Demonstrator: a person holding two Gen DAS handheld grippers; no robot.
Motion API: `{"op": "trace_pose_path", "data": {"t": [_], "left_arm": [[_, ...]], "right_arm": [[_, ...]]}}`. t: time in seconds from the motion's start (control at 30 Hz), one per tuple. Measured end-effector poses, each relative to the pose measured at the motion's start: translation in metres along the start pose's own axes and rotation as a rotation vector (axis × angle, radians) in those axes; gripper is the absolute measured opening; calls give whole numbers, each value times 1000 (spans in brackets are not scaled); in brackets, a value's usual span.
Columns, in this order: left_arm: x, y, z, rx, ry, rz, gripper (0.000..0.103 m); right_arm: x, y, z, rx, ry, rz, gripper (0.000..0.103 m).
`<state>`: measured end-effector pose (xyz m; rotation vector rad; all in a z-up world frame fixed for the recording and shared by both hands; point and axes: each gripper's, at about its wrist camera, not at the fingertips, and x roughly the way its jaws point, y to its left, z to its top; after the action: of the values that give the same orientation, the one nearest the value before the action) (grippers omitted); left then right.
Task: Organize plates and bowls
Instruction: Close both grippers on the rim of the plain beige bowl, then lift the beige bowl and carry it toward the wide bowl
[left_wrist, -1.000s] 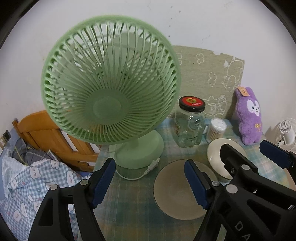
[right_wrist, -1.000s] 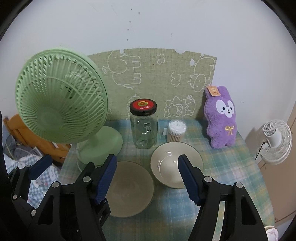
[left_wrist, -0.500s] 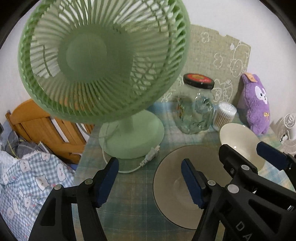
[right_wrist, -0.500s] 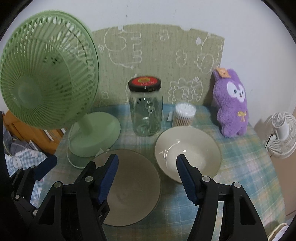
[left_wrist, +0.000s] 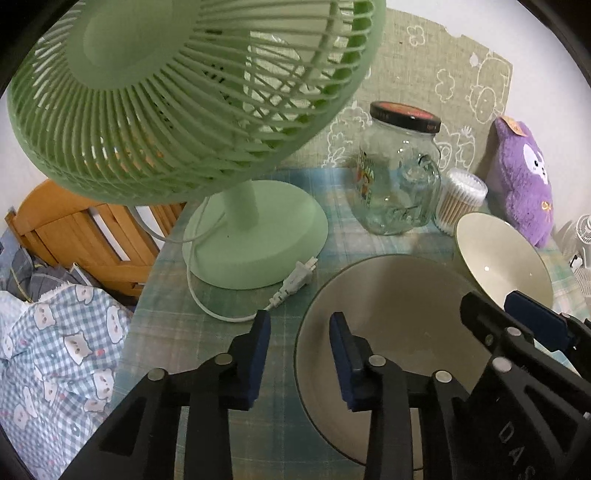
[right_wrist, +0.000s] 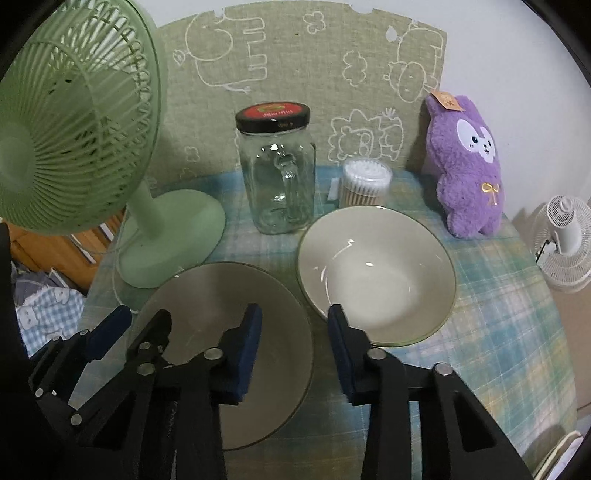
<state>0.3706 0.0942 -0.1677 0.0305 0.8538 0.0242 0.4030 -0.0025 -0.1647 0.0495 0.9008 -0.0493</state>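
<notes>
A flat grey-beige plate (left_wrist: 399, 314) lies on the checked tablecloth. A cream bowl (left_wrist: 498, 258) stands just to its right. My left gripper (left_wrist: 301, 332) hovers over the plate's left rim, one pad outside it and one above the plate. Its jaws are closing, with a gap still showing and no pad touching. In the right wrist view my right gripper (right_wrist: 293, 325) straddles the gap between the plate (right_wrist: 221, 314) and the bowl (right_wrist: 376, 280). Its jaws are closing too, with the bowl's near-left rim and the plate's right edge between them, unpressed.
A green desk fan (right_wrist: 74, 122) stands at the left, its cord and plug (left_wrist: 295, 280) lying beside the plate. Behind are a glass jar (right_wrist: 277, 177), a cotton swab tub (right_wrist: 364, 184) and a purple plush (right_wrist: 469, 166). A wooden chair (left_wrist: 74, 229) and bedding lie off the table's left edge.
Both grippers have sunk toward the table and come closer to the plate and bowl. Both pairs of jaws have narrowed markedly in the last half second.
</notes>
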Motion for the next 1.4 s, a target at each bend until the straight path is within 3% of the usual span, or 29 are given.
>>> {"op": "trace_pose_path", "data": {"t": [0.03, 0.13, 0.33, 0.53, 0.7, 0.8, 0.87, 1.4], "left_arm": [[1, 0, 0, -2, 4, 0, 25], [3, -1, 0, 3, 11, -5, 23], [5, -3, 0, 17, 38, -44, 22], [5, -5, -1, 38, 47, -38, 22], [7, -6, -2, 50, 51, -39, 22], [8, -5, -3, 53, 50, -34, 18], [7, -5, -3, 59, 40, -24, 15], [-4, 0, -12, 60, 87, -2, 14]], "right_arm": [[1, 0, 0, -11, -4, -16, 28], [3, 0, 1, -27, -8, -30, 23], [-1, -6, 0, -7, 14, -24, 23], [-1, -9, -4, 32, 55, 1, 22], [8, -6, -5, 25, 57, 9, 17], [10, -3, -5, 8, 39, -7, 16], [10, -2, -4, 2, 33, -19, 11], [2, 0, -12, -14, 69, -11, 11]]}}
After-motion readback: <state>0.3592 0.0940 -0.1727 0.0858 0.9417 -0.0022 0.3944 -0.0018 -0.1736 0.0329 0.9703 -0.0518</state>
